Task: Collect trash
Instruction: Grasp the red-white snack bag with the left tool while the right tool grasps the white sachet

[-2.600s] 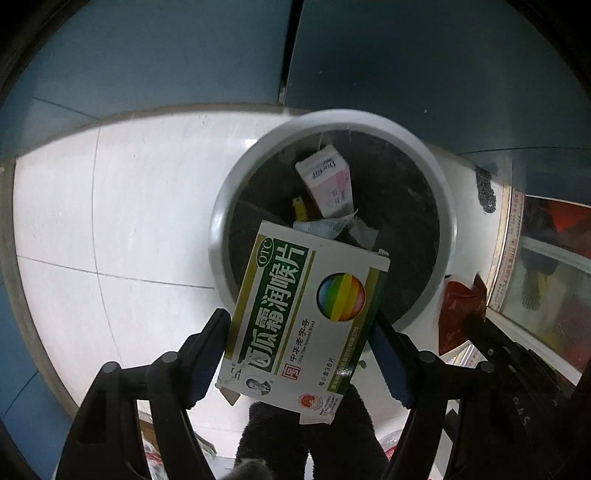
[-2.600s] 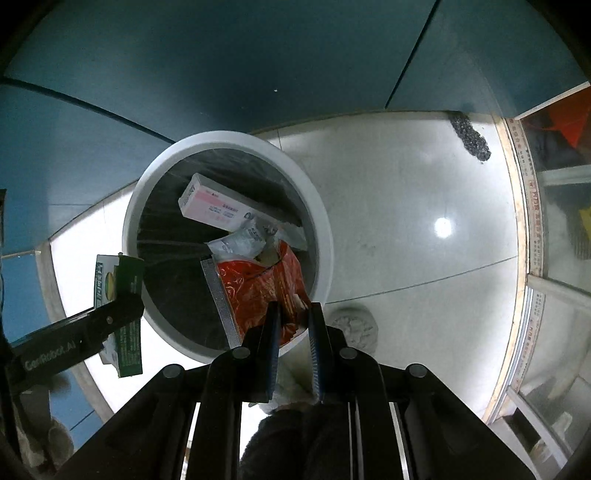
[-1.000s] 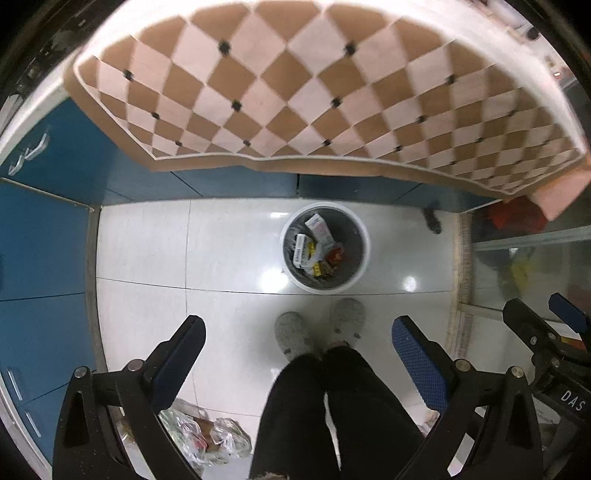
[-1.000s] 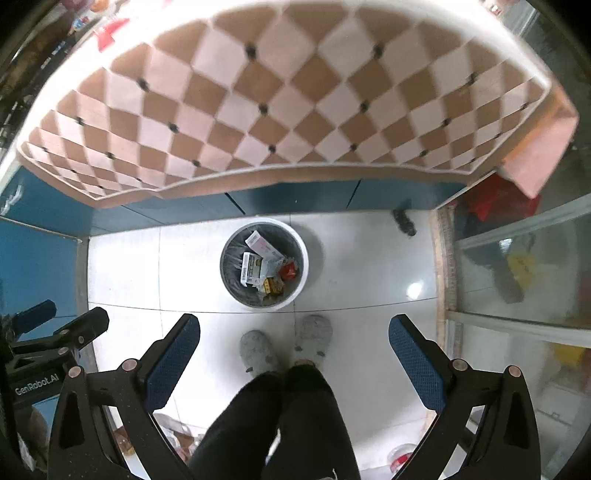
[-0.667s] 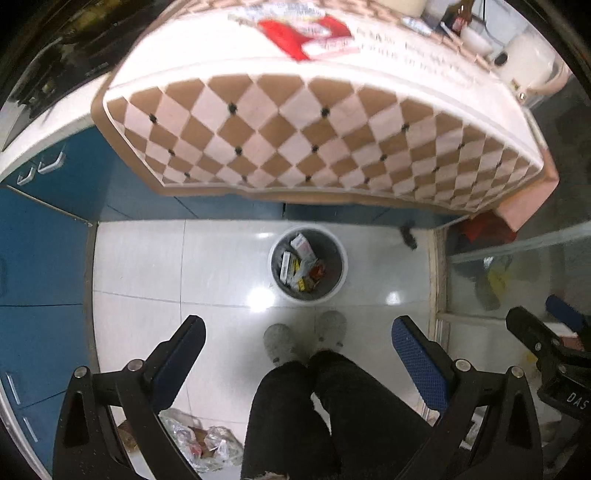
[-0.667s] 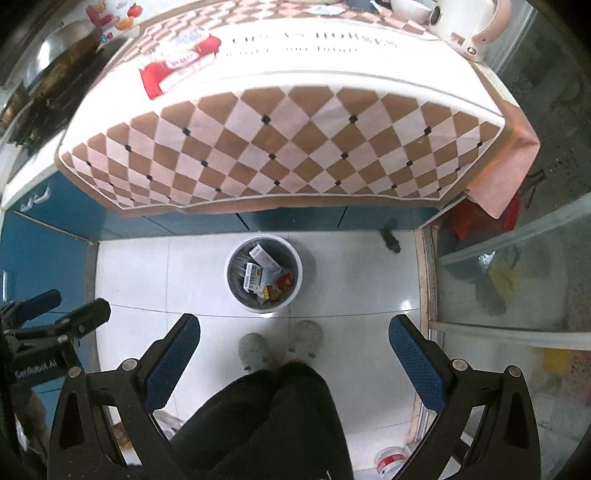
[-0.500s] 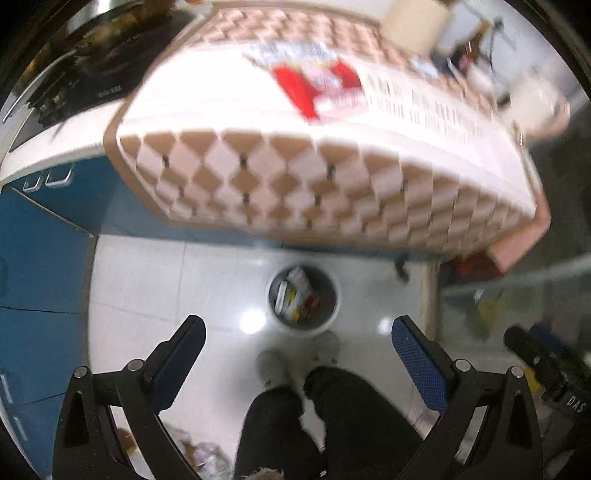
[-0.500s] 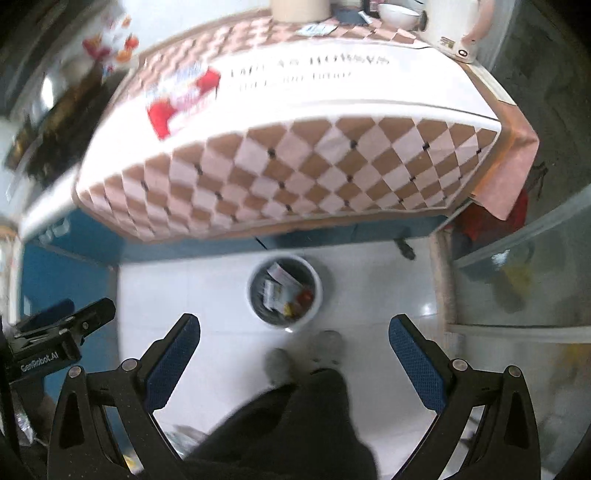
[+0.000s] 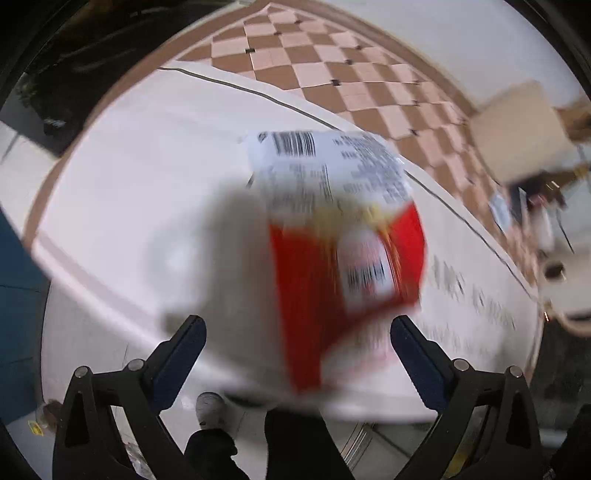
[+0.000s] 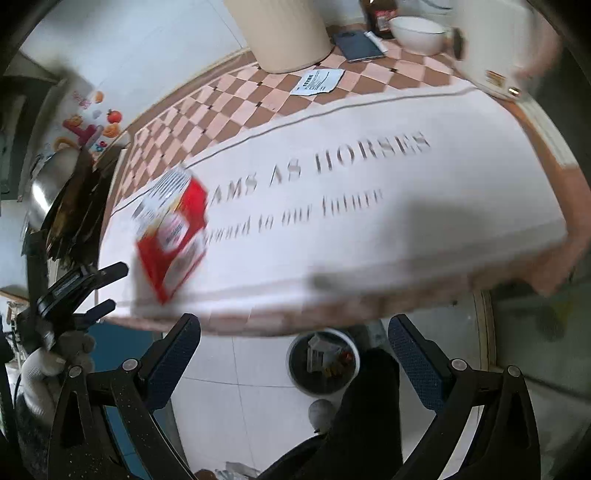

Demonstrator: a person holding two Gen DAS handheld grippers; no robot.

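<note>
A red-and-white packet (image 9: 343, 236) lies flat on the white cloth of the tabletop (image 9: 122, 192), close to its near edge, as the left gripper (image 9: 297, 354) hangs just in front of it with fingers spread wide and nothing between them. From the left wrist view the packet fills the frame from centre toward 1 o'clock, blurred by motion, its barcoded white end pointing away. The right gripper (image 10: 293, 354), fingers likewise spread and empty, looks across the same tabletop: there the packet sits at 9 o'clock, while the white trash bin (image 10: 323, 363), already holding several boxes and wrappers, stands on the tiled floor at 6 o'clock, beside the person's dark trouser leg (image 10: 369, 406). A loose paper slip (image 10: 317, 82) rests on the checked border at 12 o'clock, near a phone (image 10: 360, 45) and a white bowl (image 10: 417, 34). The next pickup looks likely to be the packet, and the risks are plain: a thin, flat wrapper may slide away rather than lift, or the fingers may catch the cloth beneath and drag it, disturbing the bowl and phone at the far end.
</note>
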